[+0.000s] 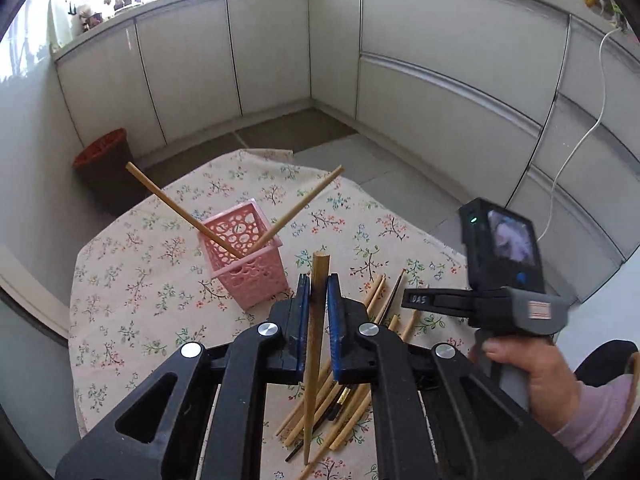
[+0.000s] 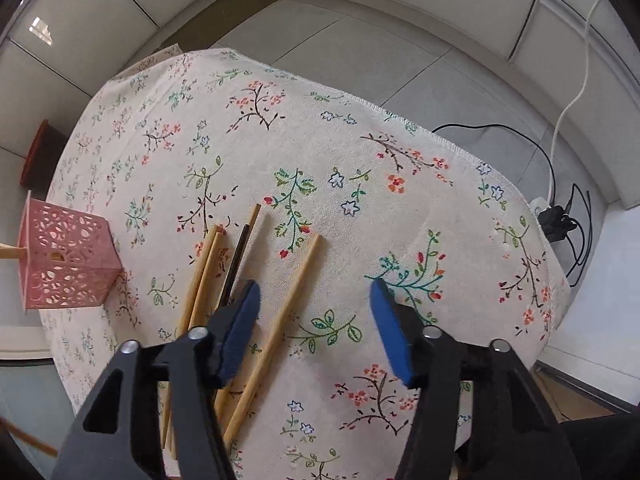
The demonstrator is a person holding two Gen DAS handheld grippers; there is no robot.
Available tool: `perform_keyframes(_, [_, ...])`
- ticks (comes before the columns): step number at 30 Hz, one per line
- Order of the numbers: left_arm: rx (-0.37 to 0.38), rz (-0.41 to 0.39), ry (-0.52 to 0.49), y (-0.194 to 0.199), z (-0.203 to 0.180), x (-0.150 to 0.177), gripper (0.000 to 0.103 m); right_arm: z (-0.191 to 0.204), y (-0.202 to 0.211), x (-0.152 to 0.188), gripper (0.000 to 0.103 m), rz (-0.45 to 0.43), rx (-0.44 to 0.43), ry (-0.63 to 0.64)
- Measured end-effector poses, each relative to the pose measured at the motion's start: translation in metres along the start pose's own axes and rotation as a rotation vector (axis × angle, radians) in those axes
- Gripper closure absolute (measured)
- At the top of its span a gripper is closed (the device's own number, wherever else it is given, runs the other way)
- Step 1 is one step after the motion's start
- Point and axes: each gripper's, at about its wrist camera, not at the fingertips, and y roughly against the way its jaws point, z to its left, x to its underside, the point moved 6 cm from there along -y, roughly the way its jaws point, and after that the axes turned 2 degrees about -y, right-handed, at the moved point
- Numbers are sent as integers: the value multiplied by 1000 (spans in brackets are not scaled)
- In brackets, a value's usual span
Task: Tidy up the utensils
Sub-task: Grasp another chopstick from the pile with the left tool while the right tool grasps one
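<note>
My left gripper is shut on a wooden chopstick, held upright above the table, its lower end hanging over the loose pile of chopsticks. Just beyond to the left stands the pink perforated holder, with two chopsticks leaning out of it. My right gripper points steeply down at the table and is open. One light chopstick lies on the cloth between its fingers, untouched. More wooden chopsticks and a dark one lie by its left finger. The holder sits far left.
A floral tablecloth covers the small table. A dark bin with a red rim stands on the floor beyond it. Grey cabinets line the walls. A white cable and a power strip lie on the floor at right. A person's hand grips the right tool.
</note>
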Motion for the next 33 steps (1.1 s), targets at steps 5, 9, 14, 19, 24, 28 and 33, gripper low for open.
perform_keyframes(5, [-1,-70,46,29,19,-6,95,11,0,2,93,-49,-8,16])
perform_keyframes(9, [1,-99,90,44,30,-6,96,8,8,1,97,-48,-98,-3])
perform_keyframes(14, [13,-142,127,63,40,-8,96,10,63,6,97,-132,-232,65])
perform_keyframes(19, [11,-198,164,85,48,-15,96,7,124,18,97,-238,-324,154])
perform_keyframes(24, [6,-235,197,100,55,-23,96,8,185,24,97,-374,-399,225])
perform_keyframes(28, [-4,-271,210,114,55,-31,96,13,225,27,97,-457,-452,252])
perform_keyframes(33, [-11,-308,217,127,56,-40,97,23,267,27,97,-551,-500,285])
